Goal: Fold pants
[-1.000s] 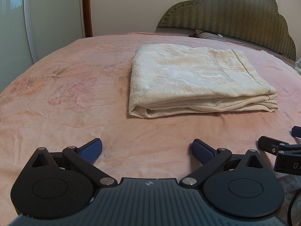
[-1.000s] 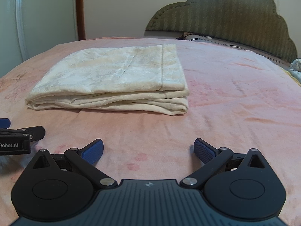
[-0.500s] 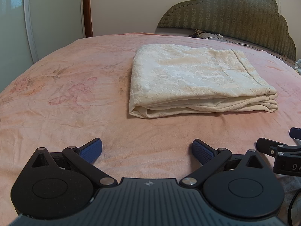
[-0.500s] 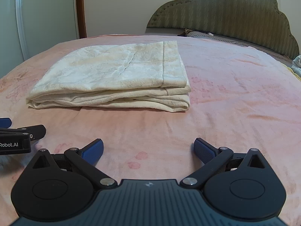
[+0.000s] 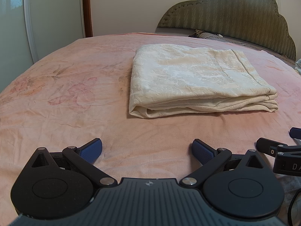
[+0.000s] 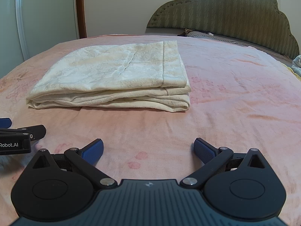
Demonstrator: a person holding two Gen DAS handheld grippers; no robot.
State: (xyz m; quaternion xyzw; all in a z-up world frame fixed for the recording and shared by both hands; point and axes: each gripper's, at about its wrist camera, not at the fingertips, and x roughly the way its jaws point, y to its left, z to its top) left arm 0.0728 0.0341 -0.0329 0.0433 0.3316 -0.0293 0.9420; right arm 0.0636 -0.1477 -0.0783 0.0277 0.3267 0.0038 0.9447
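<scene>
Cream pants lie folded in a flat rectangular stack on the pink bed sheet; they also show in the right wrist view. My left gripper is open and empty, low over the sheet, a short way in front of the stack. My right gripper is open and empty, also in front of the stack. Each gripper shows at the edge of the other's view: the right one and the left one.
A green padded headboard stands behind the bed with a pillow at its foot. A white wardrobe and a brown door frame stand at the left. Light cloth lies at the bed's right edge.
The right wrist view has shifted slightly, with the folded stack now a little higher and further right in it. The left gripper has barely moved. Both stay open.
</scene>
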